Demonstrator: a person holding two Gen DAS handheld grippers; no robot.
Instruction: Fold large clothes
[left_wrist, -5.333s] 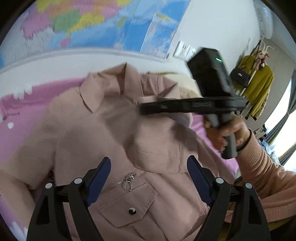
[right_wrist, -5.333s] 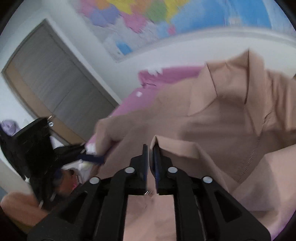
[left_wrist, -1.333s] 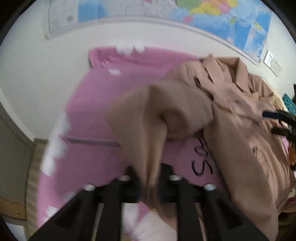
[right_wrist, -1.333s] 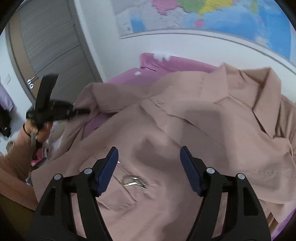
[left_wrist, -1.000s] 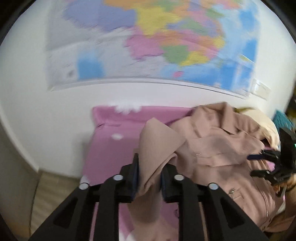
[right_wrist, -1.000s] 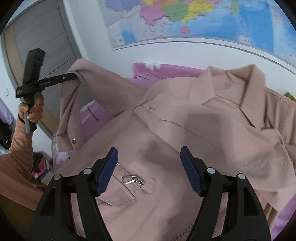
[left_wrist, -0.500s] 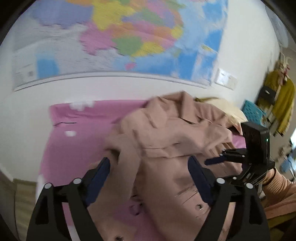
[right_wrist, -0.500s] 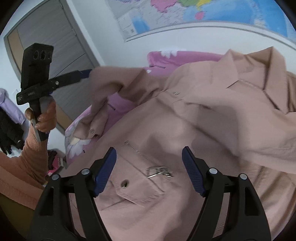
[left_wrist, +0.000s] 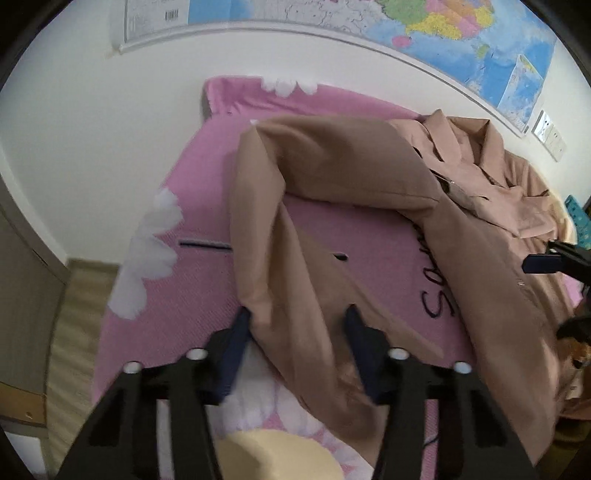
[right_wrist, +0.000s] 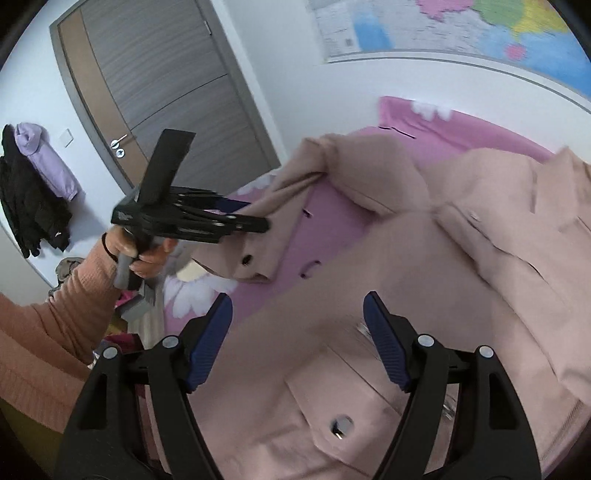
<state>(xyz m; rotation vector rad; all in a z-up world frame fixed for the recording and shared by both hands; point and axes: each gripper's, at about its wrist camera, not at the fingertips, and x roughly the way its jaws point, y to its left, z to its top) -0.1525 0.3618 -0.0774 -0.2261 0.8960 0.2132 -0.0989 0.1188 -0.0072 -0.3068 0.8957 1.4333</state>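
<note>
— Sprawling across a pink bed (left_wrist: 207, 177), what is that garment?

— A beige jacket (left_wrist: 491, 280), of smooth woven cloth with a stiff pointed collar (left_wrist: 465, 136), lying front-up. In the right wrist view a flap pocket with a round snap (right_wrist: 341, 422) shows near the hem.

— And the sleeve (left_wrist: 295, 236)?

— It bends out from the shoulder and runs down toward the bed's near edge, its cuff between the blue pads of the left hand-held gripper (left_wrist: 297, 328). The jaws stand partly apart around the cloth; whether they pinch it, I cannot tell.

— The other tool?

— The right hand-held gripper (right_wrist: 297, 328) hovers over the jacket's lower front, jaws spread wide, holding nothing.

— What borders the bed?

— A white wall with a map (left_wrist: 424, 26) behind it. Pale wood floor (left_wrist: 70, 332) runs along its left edge, leading to a grey door (right_wrist: 155, 85). White flower prints (left_wrist: 147, 254) dot the bedsheet.
</note>
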